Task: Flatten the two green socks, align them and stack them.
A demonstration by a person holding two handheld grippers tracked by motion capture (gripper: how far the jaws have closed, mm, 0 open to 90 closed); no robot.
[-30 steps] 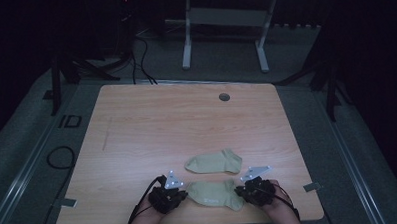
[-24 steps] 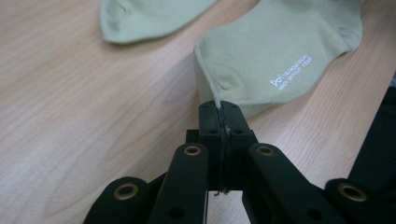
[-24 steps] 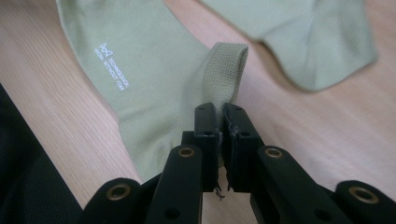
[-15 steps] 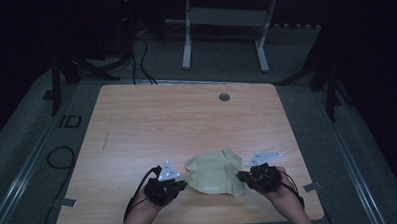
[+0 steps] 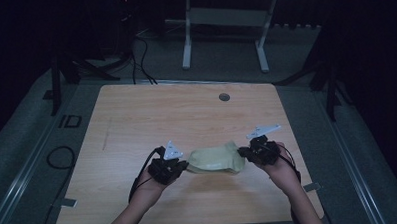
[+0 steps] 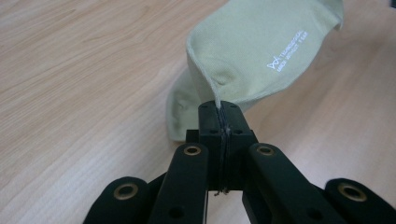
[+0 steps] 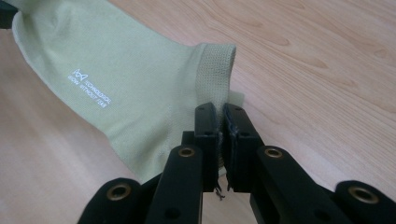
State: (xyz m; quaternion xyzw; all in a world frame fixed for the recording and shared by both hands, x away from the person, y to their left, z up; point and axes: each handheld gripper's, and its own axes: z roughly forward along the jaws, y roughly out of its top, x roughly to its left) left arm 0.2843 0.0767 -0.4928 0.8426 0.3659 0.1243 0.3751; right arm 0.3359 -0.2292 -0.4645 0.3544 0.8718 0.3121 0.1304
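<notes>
While the left tool (image 5: pixel 181 166) and right tool (image 5: pixel 247 152) each clamp one end of the pale green sock (image 5: pixel 217 158), uneven pulling could slip a thin hem free.

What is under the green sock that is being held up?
Under the held sock lies a second green sock, resting on the wooden table. A strip of it peeks out in the left gripper view; the rest is covered, so its full shape cannot be seen.
</notes>
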